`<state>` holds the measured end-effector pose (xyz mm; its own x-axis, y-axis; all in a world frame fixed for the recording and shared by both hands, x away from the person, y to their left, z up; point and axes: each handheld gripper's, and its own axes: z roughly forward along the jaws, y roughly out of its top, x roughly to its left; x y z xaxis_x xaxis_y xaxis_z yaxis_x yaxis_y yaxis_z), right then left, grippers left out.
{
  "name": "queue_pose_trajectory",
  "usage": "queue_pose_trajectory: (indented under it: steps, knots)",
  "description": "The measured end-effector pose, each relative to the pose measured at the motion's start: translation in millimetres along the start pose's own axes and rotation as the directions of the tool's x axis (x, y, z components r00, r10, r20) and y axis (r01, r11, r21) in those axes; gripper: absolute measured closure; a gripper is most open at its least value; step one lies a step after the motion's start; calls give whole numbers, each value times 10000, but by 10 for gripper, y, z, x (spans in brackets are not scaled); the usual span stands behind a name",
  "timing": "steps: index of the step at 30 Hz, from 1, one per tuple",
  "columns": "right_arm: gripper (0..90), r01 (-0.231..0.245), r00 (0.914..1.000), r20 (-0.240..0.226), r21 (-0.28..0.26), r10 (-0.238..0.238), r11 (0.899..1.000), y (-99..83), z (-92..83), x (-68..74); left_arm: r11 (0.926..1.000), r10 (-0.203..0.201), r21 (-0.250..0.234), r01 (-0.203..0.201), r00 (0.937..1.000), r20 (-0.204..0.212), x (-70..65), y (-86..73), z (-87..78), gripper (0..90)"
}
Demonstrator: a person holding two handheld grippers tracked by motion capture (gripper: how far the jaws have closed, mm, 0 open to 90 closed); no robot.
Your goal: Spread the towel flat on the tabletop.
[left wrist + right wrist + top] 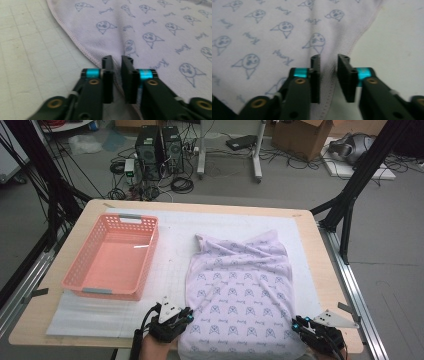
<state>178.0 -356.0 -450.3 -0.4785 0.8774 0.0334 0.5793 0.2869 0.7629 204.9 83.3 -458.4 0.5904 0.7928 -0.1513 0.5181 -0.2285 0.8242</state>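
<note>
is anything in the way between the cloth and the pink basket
Nothing visible does. The lilac printed cloth lies flat right of the pink basket, with only bare white mat between them. The basket is empty.

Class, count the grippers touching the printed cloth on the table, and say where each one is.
2. The left gripper pinches the lilac printed cloth at its near left edge; the right gripper pinches its near right edge.

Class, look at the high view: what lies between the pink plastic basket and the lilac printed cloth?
Nothing: only a bare strip of the white gridded mat separates pink plastic basket from lilac printed cloth, seen in the high view.
</note>
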Motion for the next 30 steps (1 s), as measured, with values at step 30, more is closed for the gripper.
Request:
queue_pose_trajectory:
  steps: [30]
  knots:
    - [870, -47, 9999, 140, 134, 45, 9999, -20, -50, 6, 9994, -343, 22, 343, 9990, 290, 44, -7, -26, 835]
